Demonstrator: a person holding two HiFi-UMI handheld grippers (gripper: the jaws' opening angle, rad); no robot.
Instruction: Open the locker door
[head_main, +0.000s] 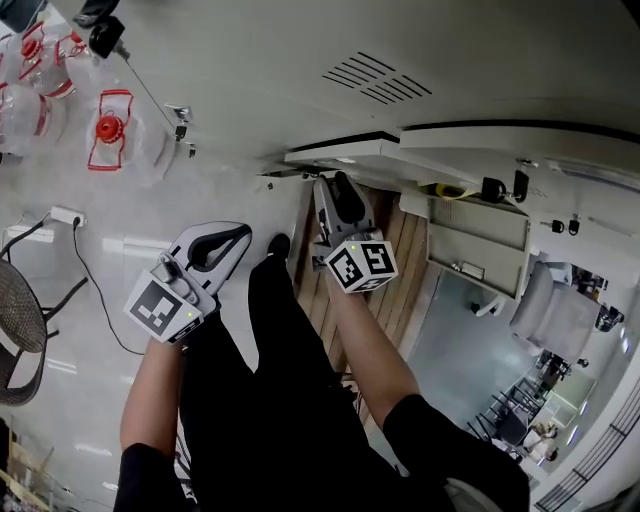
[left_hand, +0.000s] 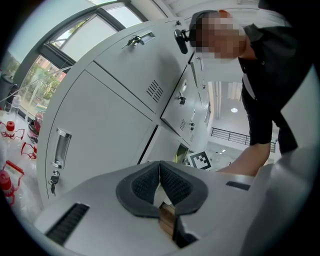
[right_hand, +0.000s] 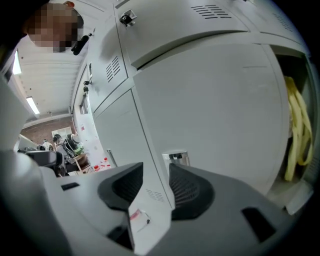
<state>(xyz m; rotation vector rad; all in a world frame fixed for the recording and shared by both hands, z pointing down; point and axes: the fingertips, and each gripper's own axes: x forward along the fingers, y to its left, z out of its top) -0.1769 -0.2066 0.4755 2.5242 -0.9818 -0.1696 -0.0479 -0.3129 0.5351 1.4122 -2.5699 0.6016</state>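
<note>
Near the top middle of the head view, the locker door (head_main: 345, 151) sticks out, open. Your right tongs (head_main: 337, 188) sit wide beside it, holding nothing; your left tongs (head_main: 238, 234) are closed, empty. Little looks left.

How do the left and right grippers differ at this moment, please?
The left gripper has its jaws together; the right gripper has them apart. The left gripper faces closed doors; the right gripper faces the open door, its edge in line with the gap. Both are empty.
</note>
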